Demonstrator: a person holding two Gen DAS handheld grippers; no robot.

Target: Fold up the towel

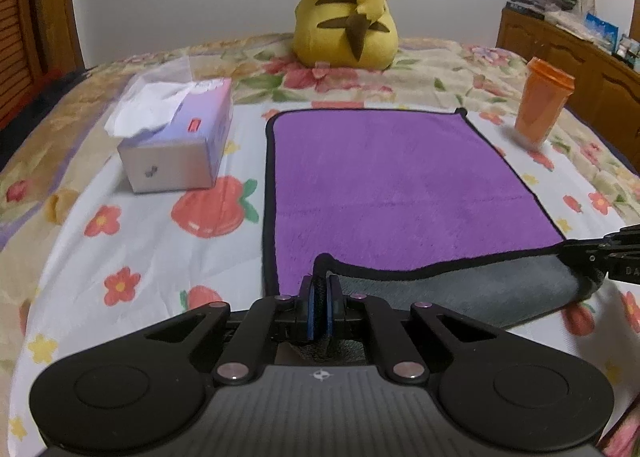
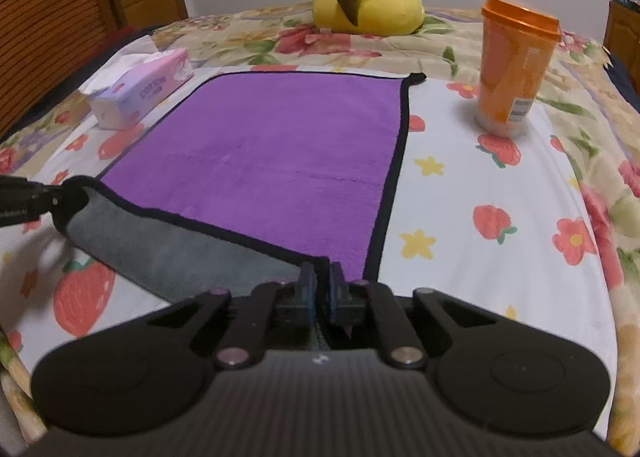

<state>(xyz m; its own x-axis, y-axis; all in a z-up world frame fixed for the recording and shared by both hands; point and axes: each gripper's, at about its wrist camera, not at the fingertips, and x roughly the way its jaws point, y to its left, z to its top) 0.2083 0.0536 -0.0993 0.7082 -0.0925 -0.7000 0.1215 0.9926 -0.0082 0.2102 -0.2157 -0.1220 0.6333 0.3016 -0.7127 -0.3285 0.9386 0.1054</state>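
The purple towel [image 1: 400, 185] lies flat on a bedsheet [image 1: 140, 241] printed with strawberries and flowers, its near edge lifted and turned up so the grey underside shows. The left gripper [image 1: 319, 293] is pinched tight on the near left corner of that edge, black piping caught between its blue pads. The right gripper [image 2: 323, 281] is clamped narrow on the near right corner; from its own camera the cloth between the fingers is mostly hidden by the fingers themselves, so the hold looks firm but only a sliver of fabric can be made out.

Each view catches the other gripper at its frame edge, cut off and dark. The right wrist view shows the printed side of the tissue box [image 2: 140, 93] and a label on the orange cup [image 2: 514, 69]; the left view shows the box end-on with tissue spilling from the top, and a wooden cabinet [image 1: 568, 57] at the right. The yellow plush toy [image 1: 348, 13] sits at the far side of the bed, its head cropped in both views.
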